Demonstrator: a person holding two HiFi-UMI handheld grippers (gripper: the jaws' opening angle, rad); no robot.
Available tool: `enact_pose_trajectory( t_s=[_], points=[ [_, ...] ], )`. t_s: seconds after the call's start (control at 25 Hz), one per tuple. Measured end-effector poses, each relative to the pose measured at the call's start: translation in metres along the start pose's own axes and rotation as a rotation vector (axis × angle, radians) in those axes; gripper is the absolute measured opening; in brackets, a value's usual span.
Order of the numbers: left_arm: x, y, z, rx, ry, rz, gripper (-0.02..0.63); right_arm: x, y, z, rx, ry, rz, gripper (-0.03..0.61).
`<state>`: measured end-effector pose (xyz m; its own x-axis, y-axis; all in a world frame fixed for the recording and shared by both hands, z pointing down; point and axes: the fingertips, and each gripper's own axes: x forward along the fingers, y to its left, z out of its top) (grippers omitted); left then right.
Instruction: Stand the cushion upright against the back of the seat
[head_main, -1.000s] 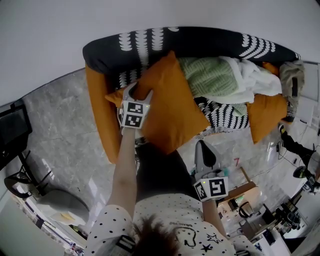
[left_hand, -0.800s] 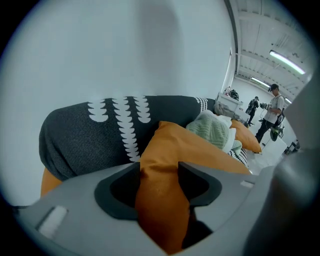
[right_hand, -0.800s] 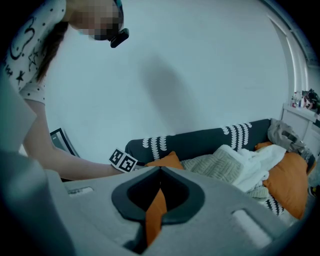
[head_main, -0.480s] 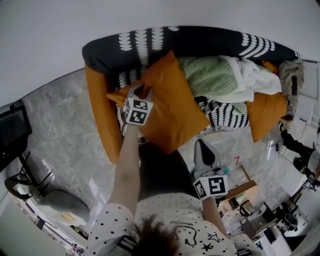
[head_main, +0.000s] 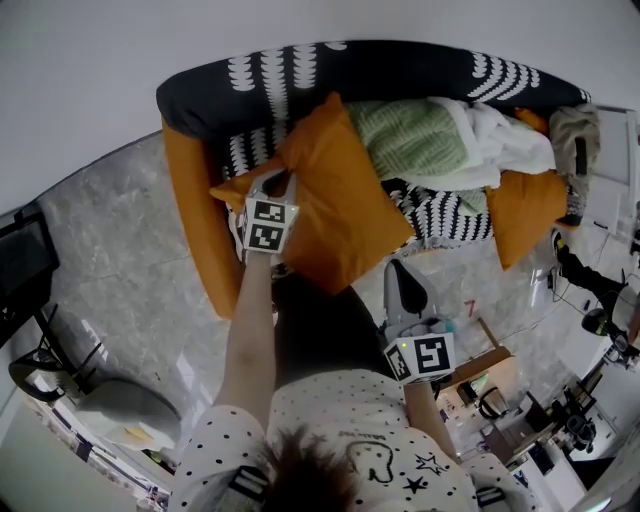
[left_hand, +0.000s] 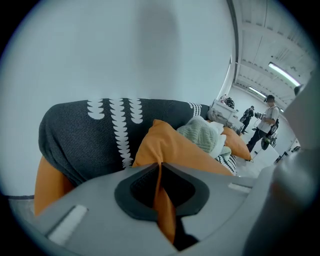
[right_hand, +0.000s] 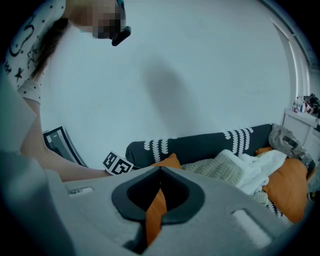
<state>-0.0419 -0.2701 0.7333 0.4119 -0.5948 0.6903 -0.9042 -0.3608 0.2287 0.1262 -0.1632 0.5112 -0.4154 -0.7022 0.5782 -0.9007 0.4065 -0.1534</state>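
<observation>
A green blanket (head_main: 412, 140) crowds the sofa (head_main: 200, 95) beside the cushion (head_main: 340, 205). Tilted down, my left hand-held gripper (head_main: 281, 182) has just closed on it; my right hand-held gripper (head_main: 396, 267) pinches its edge.

- Orange square cushion (head_main: 340, 200): lies slanted, diamond-wise, not upright.
- One corner reaches the dark, white-patterned backrest (head_main: 400, 70); the opposite corner points away from it.

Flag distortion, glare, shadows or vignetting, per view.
Head view: heavy fisheye, the sofa back bows into an arc; light even, detail sharp. Left gripper view: dark round vignette at the corners, ceiling strip lights glare at upper right. Right gripper view: same vignette, a soft shadow on the wall.
</observation>
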Motion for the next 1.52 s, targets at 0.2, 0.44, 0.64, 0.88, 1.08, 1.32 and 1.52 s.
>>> enact_pose_trajectory(
  t_s=[0.2,0.44,0.64,0.88,1.08,1.32,1.52],
  points=[
    [-0.008,-0.002,0.005,0.002,-0.016,0.003,0.011,0.001,0.004,0.008,-0.021,-0.015,0.007,-0.003],
    [-0.021,-0.011,0.007,-0.009,-0.032,-0.007,0.008,-0.004,0.007,0.017,-0.037,-0.038,0.013,-0.003],
    [-0.021,-0.016,0.007,-0.011,-0.027,-0.009,0.008,-0.004,0.003,0.02,-0.04,-0.05,0.011,-0.003],
    [-0.024,-0.017,0.011,-0.013,-0.031,-0.004,0.009,-0.006,0.003,0.024,-0.041,-0.055,0.013,-0.003],
    [-0.025,-0.019,0.013,-0.018,-0.046,-0.012,0.008,-0.008,0.001,0.023,-0.035,-0.064,0.01,-0.003],
    [-0.038,-0.03,0.028,-0.018,-0.073,-0.031,0.008,-0.013,0.001,0.03,-0.037,-0.083,0.009,-0.003],
    [-0.052,-0.037,0.036,-0.015,-0.101,-0.04,0.008,-0.015,0.006,0.036,-0.041,-0.104,0.012,-0.003]
  ],
)
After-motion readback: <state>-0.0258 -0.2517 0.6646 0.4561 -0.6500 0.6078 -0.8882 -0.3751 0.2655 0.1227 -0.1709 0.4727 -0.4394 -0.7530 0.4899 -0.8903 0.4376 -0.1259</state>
